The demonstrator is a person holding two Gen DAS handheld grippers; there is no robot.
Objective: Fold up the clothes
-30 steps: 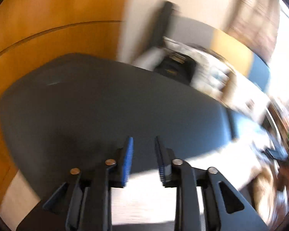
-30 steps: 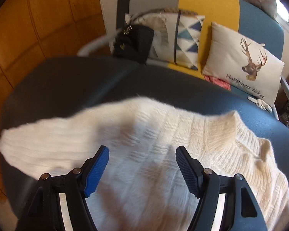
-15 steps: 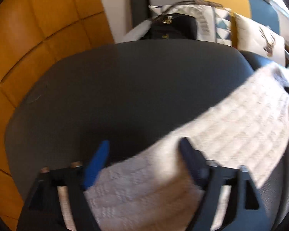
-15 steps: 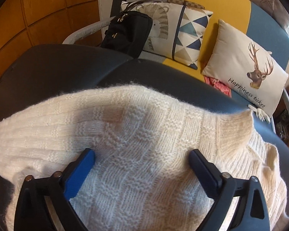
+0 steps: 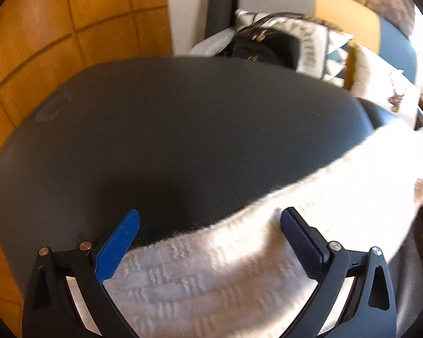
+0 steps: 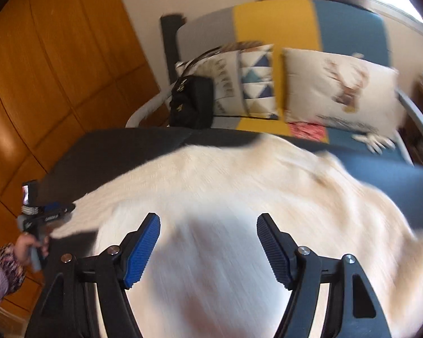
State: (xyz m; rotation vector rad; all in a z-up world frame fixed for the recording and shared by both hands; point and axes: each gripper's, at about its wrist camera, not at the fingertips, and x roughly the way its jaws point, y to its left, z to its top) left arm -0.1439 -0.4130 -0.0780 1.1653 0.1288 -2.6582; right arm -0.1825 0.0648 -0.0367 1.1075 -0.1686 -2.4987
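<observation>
left gripper (image 5: 210, 226): jaws apart, empty, over sweater edge
right gripper (image 6: 208, 232): jaws apart, above sweater body
sweater (image 6: 239, 186): spread on dark table (image 5: 183, 129)
next: we pinch 2 edge points, lift evenly

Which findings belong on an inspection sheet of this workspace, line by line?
Surface: dark leather-like top, partly bare.
Job's things: cream knitted sweater lying spread on it, not yet folded.
Clutter: nothing seen on the top besides the sweater.
Grippers: left tongs open over the sweater's edge; right tongs open above its middle.
Cables: nothing seen.
Surroundings: black handbag, triangle-pattern cushion, deer cushion on a grey, yellow and blue sofa; wooden panels.
</observation>
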